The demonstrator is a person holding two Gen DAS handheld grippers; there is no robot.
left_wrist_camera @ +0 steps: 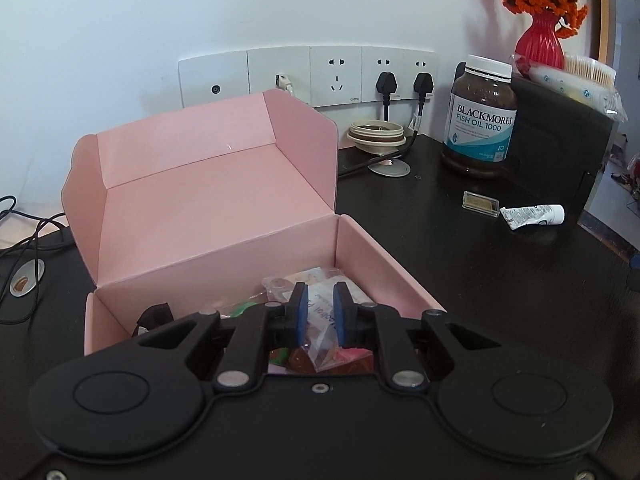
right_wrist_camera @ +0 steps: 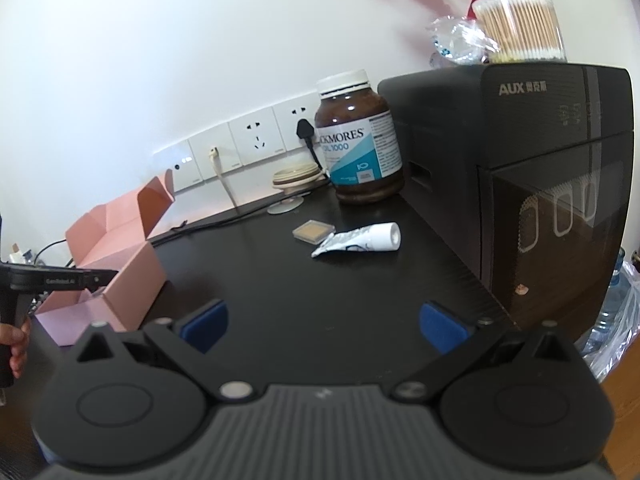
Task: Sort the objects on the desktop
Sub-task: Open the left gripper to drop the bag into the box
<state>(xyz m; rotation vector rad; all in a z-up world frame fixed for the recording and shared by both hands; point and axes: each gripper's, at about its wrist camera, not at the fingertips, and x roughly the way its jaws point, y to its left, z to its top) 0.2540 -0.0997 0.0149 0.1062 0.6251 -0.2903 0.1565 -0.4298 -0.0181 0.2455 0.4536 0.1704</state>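
An open pink cardboard box (left_wrist_camera: 224, 216) stands on the black desk, its lid raised toward the wall. Several small items lie inside: clear packets (left_wrist_camera: 320, 280), a black piece (left_wrist_camera: 154, 314), and green and pink bits. My left gripper (left_wrist_camera: 321, 304) hovers over the box's near side, its blue pads close together; a clear packet shows through the narrow gap. From the right wrist view the left gripper (right_wrist_camera: 108, 276) reaches over the box (right_wrist_camera: 120, 256). My right gripper (right_wrist_camera: 324, 326) is open wide above bare desk. Beyond it lie a white tube (right_wrist_camera: 360, 240) and a small clear case (right_wrist_camera: 314, 232).
A brown fish-oil bottle (right_wrist_camera: 360, 140) stands by a black AUX appliance (right_wrist_camera: 540, 180) on the right, with cotton swabs (right_wrist_camera: 520, 28) on top. Wall sockets (left_wrist_camera: 308, 76) with plugged cables, a beige lid stack (left_wrist_camera: 376, 134) and a red vase (left_wrist_camera: 538, 44) sit behind. A hand (right_wrist_camera: 16, 344) holds the left gripper's handle.
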